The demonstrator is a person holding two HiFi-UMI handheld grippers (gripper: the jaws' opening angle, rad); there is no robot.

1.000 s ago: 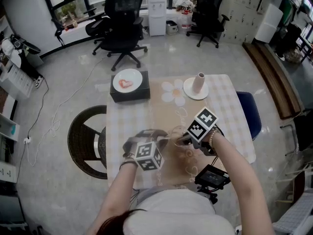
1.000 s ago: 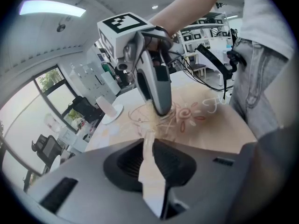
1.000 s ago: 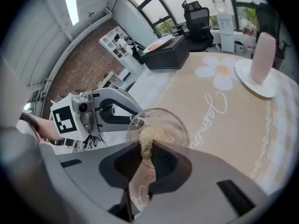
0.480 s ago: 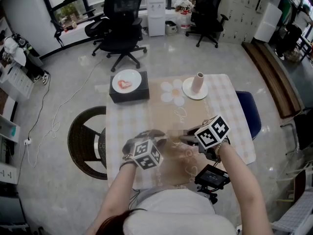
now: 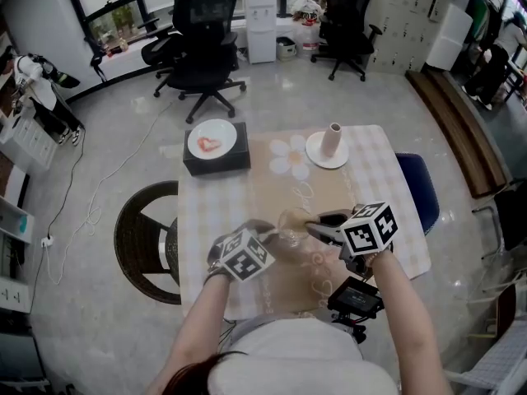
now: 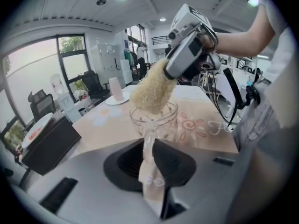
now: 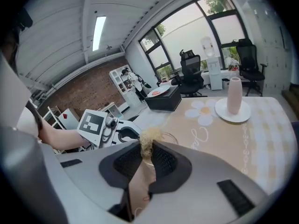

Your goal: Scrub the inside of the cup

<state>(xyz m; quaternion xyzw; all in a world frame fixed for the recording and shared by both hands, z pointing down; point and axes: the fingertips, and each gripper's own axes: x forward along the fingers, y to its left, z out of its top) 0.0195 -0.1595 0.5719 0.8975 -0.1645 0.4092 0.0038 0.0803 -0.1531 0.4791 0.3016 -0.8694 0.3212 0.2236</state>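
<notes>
Near the worktop's (image 5: 375, 171) front edge, left tongs (image 6: 150, 143) clamp the glass cup (image 6: 159, 121); right tongs (image 7: 146, 149) grip the scrubber (image 6: 152, 91), its tip slanting down into the cup's mouth.

pink vase (image 5: 333, 138) on white saucer (image 5: 314, 154), plate (image 5: 225, 131) on black box (image 5: 216, 163), office chairs (image 5: 201, 31), round wicker chair (image 5: 144, 237)
</notes>
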